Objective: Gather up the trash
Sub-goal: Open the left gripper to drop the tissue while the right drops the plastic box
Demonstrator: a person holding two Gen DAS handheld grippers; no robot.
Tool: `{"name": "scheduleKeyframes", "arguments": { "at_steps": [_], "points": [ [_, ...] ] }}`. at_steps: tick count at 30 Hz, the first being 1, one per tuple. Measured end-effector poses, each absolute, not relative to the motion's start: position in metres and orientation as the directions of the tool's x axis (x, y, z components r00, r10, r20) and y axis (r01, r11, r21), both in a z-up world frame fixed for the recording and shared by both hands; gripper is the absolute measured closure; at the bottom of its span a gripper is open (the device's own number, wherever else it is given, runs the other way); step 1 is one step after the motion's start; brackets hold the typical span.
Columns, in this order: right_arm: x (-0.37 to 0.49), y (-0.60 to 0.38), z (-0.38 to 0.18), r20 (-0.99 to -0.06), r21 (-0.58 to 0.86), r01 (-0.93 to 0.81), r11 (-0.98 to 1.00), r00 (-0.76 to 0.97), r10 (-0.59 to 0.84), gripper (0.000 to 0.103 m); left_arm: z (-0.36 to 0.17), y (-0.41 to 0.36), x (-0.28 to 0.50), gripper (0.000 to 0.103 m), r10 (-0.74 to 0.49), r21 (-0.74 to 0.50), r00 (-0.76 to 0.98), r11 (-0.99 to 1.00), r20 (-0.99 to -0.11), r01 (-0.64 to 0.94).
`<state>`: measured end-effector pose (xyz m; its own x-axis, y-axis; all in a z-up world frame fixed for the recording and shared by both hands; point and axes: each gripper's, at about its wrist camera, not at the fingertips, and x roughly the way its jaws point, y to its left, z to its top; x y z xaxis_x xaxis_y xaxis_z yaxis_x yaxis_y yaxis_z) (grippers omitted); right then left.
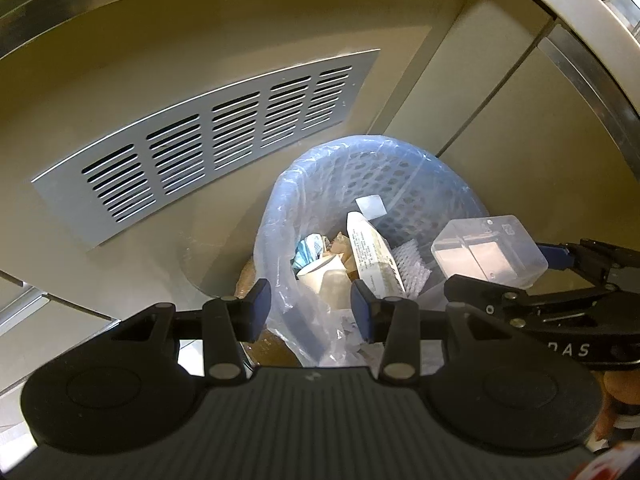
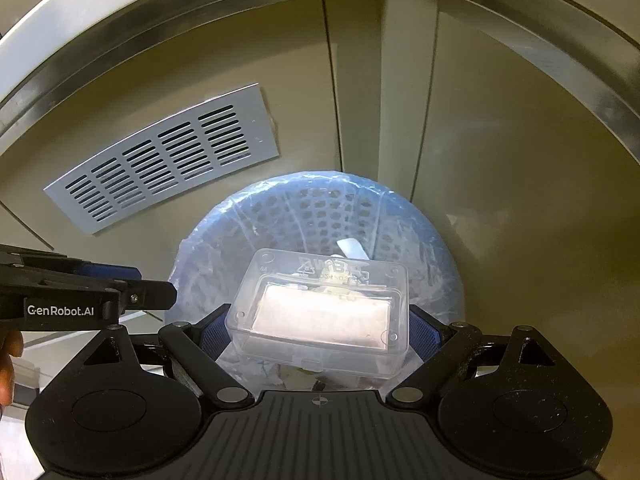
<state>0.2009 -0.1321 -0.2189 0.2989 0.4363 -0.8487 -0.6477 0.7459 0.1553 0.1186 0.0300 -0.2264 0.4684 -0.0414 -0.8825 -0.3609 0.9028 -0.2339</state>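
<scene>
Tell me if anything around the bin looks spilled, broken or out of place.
Nothing stands out. The bin sits lined and upright with the trash inside it, and the clear box is held between the right gripper's pads above it.

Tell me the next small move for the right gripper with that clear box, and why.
Probably open the right gripper and let the clear plastic box drop. Its pads clamp the box right above the bag-lined bin, which already holds trash, and the left gripper stands open, empty and off to the side, so nothing seems to block the fall.
</scene>
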Motion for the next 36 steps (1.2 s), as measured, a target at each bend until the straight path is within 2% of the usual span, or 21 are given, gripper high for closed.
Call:
{"name": "scheduleKeyframes", "arguments": {
  "at_steps": [4, 9, 26, 36],
  "points": [
    [0.203, -0.13, -0.22, -0.845, 0.15, -0.634, 0.759, 0.316, 0.431, 0.015, -0.226, 0.033, 0.117, 0.064, -0.039, -0.236, 0.473, 0.9, -0.88, -0.366],
    [0.21, -0.129, -0.226, -0.835, 0.212, -0.616, 0.759, 0.29, 0.468, 0.015, -0.226, 0.034, 0.114, 0.064, -0.032, -0.232, 0.471, 0.898, -0.881, -0.373],
    [0.203, -0.135, -0.222, -0.843, 0.195, -0.588, 0.785, 0.308, 0.441, 0.014, -0.228, 0.038, 0.103, 0.064, -0.038, -0.241, 0.474, 0.895, -0.88, -0.376],
    [0.193, -0.145, -0.204, -0.858, 0.19, -0.554, 0.811, 0.308, 0.411, 0.014, -0.21, 0.037, 0.099, 0.064, -0.042, -0.242, 0.483, 0.9, -0.875, -0.361]
  ]
}}
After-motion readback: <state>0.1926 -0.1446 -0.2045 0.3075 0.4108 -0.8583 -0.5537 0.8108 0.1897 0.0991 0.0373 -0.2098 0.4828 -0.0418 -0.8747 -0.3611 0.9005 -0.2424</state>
